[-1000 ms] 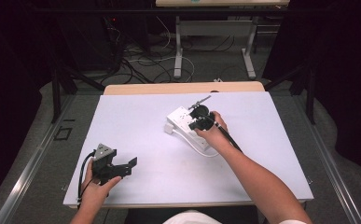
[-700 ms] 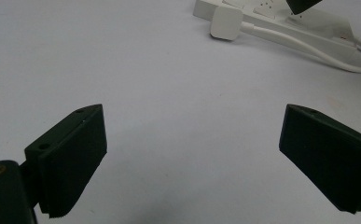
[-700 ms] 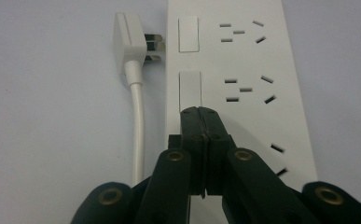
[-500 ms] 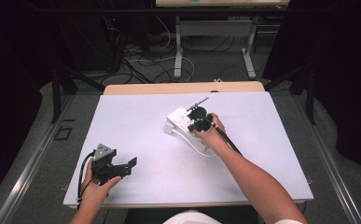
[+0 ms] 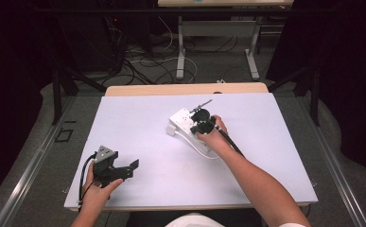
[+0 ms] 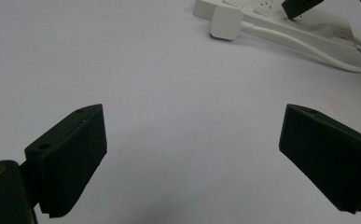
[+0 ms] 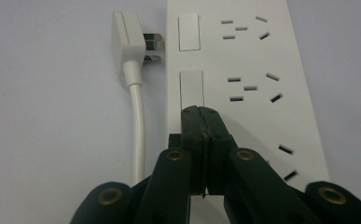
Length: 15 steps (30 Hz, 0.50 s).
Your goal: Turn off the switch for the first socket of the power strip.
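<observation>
A white power strip [image 5: 179,121] lies on the white table [image 5: 138,123], right of centre. In the right gripper view the strip [image 7: 248,60] runs away from the camera, with two rocker switches along its left side. My right gripper [image 7: 201,114] is shut with nothing between its jaws, and its tips sit at the near end of the second switch [image 7: 191,86]. The strip's own white plug [image 7: 124,39] lies unplugged beside it, prongs toward the strip. My left gripper [image 5: 132,169] rests open near the table's front left, well away from the strip [image 6: 262,9].
The strip's white cable [image 6: 308,46] loops on the table toward the person's right hand [image 5: 213,139]. A wooden strip [image 5: 185,89] edges the table's far side. Beyond it are desk legs and loose floor cables [image 5: 147,61].
</observation>
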Available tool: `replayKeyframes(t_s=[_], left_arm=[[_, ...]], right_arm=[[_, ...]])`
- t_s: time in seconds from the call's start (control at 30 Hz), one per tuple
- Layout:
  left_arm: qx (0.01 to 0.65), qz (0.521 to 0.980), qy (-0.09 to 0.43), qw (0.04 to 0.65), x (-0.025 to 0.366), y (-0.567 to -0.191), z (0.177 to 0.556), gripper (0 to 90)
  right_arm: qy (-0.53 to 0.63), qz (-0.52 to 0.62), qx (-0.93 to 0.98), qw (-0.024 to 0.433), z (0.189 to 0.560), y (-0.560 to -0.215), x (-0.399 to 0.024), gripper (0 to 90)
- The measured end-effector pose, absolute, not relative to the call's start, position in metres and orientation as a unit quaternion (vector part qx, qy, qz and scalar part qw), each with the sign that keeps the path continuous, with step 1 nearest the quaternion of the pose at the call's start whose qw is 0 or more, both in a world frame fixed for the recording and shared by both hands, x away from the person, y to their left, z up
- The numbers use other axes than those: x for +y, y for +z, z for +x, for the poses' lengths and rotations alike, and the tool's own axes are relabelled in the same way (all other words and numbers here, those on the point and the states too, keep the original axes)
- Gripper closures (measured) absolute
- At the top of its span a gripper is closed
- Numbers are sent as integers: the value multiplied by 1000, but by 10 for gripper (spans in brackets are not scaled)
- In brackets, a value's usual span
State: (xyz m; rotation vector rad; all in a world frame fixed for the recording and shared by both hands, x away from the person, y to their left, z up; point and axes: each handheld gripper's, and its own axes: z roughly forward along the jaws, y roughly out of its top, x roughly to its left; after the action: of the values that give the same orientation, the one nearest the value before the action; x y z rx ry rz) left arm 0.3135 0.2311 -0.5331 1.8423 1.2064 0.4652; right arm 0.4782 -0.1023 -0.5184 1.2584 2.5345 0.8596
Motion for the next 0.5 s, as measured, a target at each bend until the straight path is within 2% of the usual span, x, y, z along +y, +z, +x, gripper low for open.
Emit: replayKeyframes(t_s=[0.5], left_arm=[[484,739,185,431,230,-533,313,77]], right_arm=[[314,423,844,103,478,-525,-101,900]])
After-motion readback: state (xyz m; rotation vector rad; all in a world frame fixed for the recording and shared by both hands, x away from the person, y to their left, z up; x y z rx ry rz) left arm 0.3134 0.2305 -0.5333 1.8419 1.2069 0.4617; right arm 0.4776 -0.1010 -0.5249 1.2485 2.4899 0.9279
